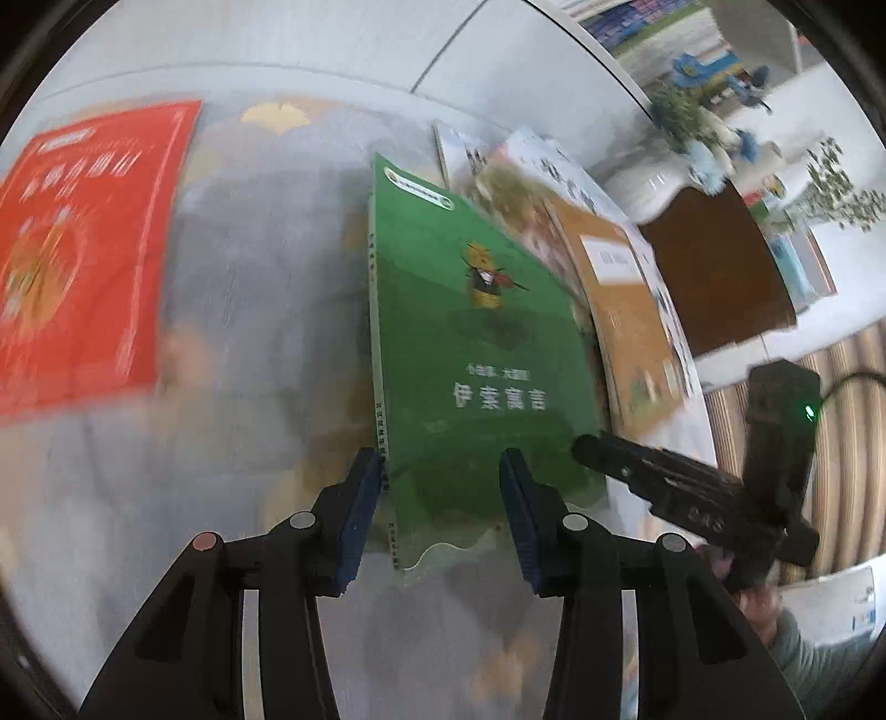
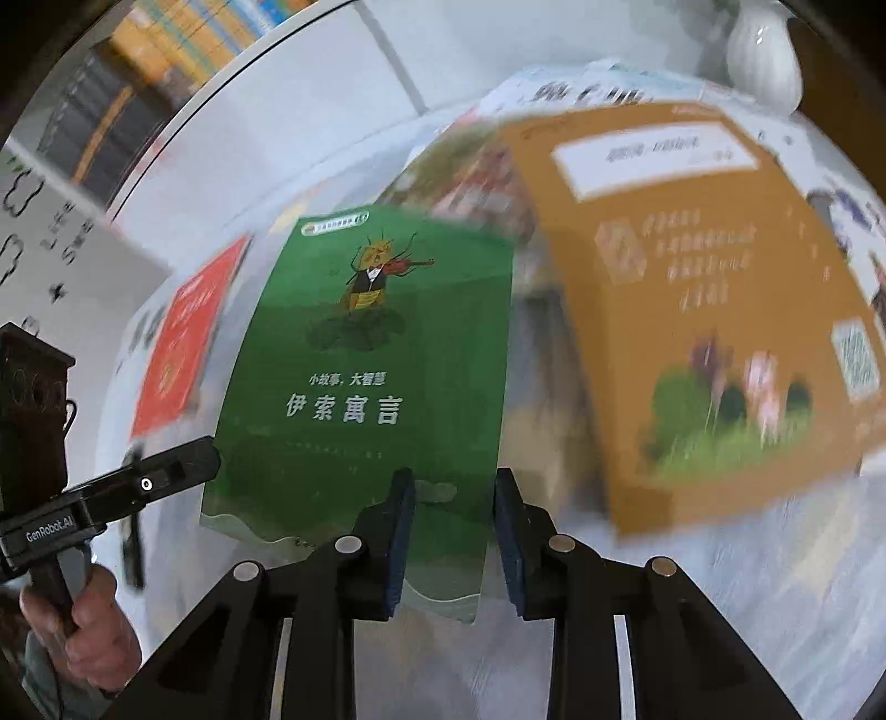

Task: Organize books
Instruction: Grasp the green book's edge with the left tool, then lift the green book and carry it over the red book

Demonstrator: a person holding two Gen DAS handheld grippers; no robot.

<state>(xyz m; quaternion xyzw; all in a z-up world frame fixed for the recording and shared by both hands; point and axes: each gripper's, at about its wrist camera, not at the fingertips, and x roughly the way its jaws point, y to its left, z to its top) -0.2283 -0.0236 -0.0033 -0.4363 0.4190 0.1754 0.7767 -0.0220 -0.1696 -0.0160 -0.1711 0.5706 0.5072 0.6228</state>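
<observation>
Green book (image 1: 476,343) at centre of both views, cover up, white title lettering and a violin-playing insect on the front. It lies on a pale, glossy tabletop (image 1: 266,310); whether its near edge is lifted off the surface cannot be told.

Left gripper (image 1: 440,515): jaws part open, straddling the near spine corner of the green book. Left blue pad sits just beside the spine edge, right pad over the cover. Contact of the pads with the book cannot be confirmed; no clamp visible.

Right gripper (image 2: 454,537): jaws narrower, straddling the book's near right corner. Left pad overlaps the cover, right pad just outside the right edge. A gap shows between the right pad and the edge, so no grip seen. In the left wrist view this gripper comes in from 4 o'clock, its finger tip touching or just beside the book's near right edge.

Outward: orange-brown book (image 2: 714,310) at 2 o'clock of the green one in the right wrist view, with a white label, lying over a fan of other books (image 1: 531,166). Red book (image 1: 83,249) flat at 9 o'clock, well apart. White vase (image 2: 767,50) at 1 o'clock, far edge. A hand (image 2: 88,626) holds the left gripper's handle at 8 o'clock. Motion blur throughout.
</observation>
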